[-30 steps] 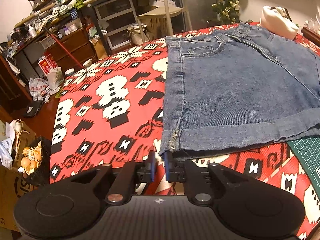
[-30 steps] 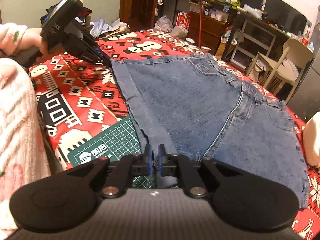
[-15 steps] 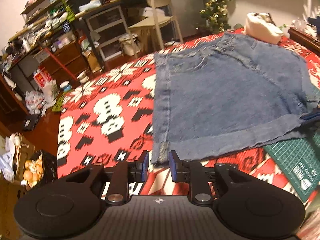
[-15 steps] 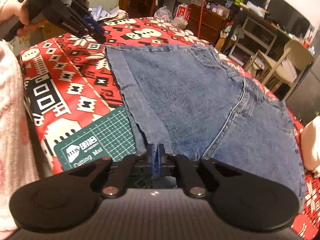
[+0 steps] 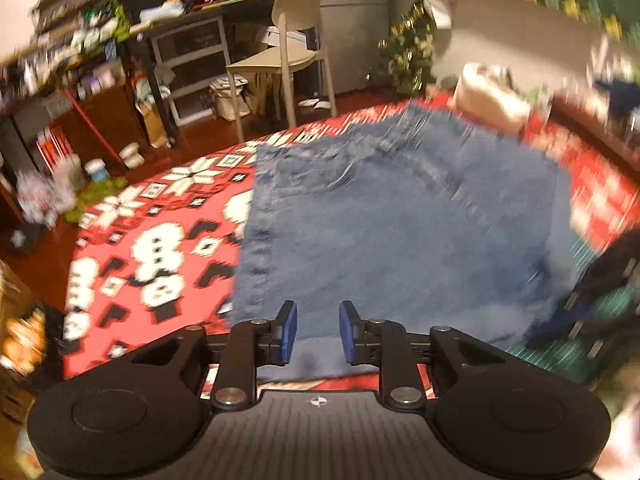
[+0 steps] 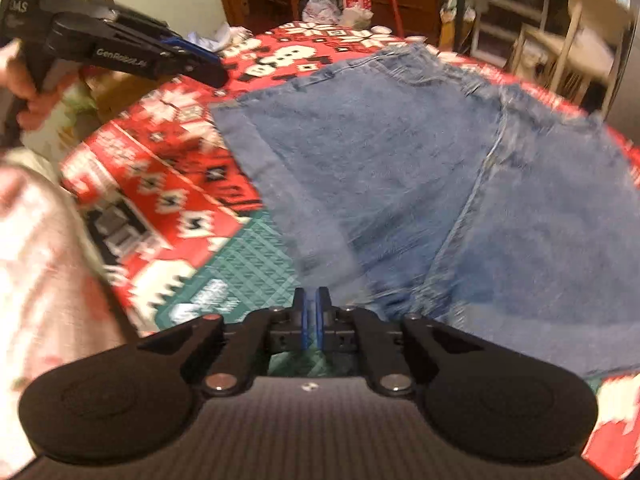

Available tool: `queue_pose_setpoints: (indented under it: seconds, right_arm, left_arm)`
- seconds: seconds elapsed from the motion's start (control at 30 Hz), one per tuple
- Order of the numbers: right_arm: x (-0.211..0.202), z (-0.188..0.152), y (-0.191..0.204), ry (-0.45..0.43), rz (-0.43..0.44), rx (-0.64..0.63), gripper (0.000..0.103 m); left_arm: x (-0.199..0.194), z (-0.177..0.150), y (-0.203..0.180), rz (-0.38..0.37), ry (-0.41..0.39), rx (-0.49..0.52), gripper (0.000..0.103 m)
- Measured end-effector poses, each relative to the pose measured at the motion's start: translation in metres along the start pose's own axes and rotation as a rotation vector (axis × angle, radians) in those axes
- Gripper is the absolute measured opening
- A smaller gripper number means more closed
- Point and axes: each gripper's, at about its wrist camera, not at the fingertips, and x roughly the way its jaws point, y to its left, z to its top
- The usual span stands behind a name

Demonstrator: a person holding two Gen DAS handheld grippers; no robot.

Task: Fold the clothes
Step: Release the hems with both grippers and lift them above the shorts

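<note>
Blue denim shorts [image 5: 400, 220] lie flat on the red patterned tablecloth [image 5: 152, 248], waistband at the far side, hem toward me. My left gripper [image 5: 318, 328] hovers above the shorts' near hem. Its jaws are opening and nothing is between the blue pads. From the right wrist view the left gripper [image 6: 200, 62] hangs in the air off the far-left corner of the shorts [image 6: 400, 160]. My right gripper [image 6: 311, 308] is at the near hem, where the two legs meet. Its pads are pressed together on the cuff edge.
A green cutting mat [image 6: 248, 264] lies under the near hem on the tablecloth [image 6: 168, 168]. A white bundle [image 5: 488, 96] sits at the table's far right edge. A pale chair [image 5: 288, 40] and cluttered shelves stand beyond. A pink sleeve [image 6: 40, 260] is close on the left.
The left gripper has let go of the hem corner, risen and shifted right over the shorts, with its jaws wider apart. The right gripper has closed on the hem.
</note>
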Motion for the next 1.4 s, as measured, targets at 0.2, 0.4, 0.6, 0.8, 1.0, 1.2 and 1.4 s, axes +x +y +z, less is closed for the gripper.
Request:
queue_pose_setpoints:
  seconds: [0.2, 0.4, 0.6, 0.8, 1.0, 1.2, 1.4]
  right_arm:
    - [-0.033, 0.005, -0.003, -0.100, -0.028, 0.021, 0.039]
    - [-0.080, 0.012, -0.027, -0.253, -0.109, 0.078, 0.099]
    - [-0.128, 0.019, -0.049, -0.372, -0.180, 0.124, 0.102]
    - [-0.159, 0.008, -0.060, -0.440, -0.323, 0.209, 0.102]
    - [-0.168, -0.001, -0.047, -0.445, -0.454, 0.179, 0.102]
    - [-0.167, -0.016, -0.015, -0.496, -0.544, 0.179, 0.102]
    - [-0.159, -0.019, -0.002, -0.426, -0.527, 0.186, 0.102]
  left_arm:
    - [-0.011, 0.014, -0.031, -0.088, -0.041, -0.178, 0.051]
    - [-0.015, 0.020, -0.077, -0.098, -0.074, -0.229, 0.059]
    - [-0.025, 0.027, -0.127, -0.025, -0.126, -0.160, 0.062]
    - [-0.046, 0.027, -0.138, 0.066, -0.246, -0.206, 0.092]
    - [-0.051, 0.019, -0.141, 0.117, -0.256, -0.236, 0.100]
    - [-0.046, 0.003, -0.149, 0.230, -0.252, -0.222, 0.100]
    - [-0.039, -0.006, -0.160, 0.282, -0.211, -0.184, 0.100]
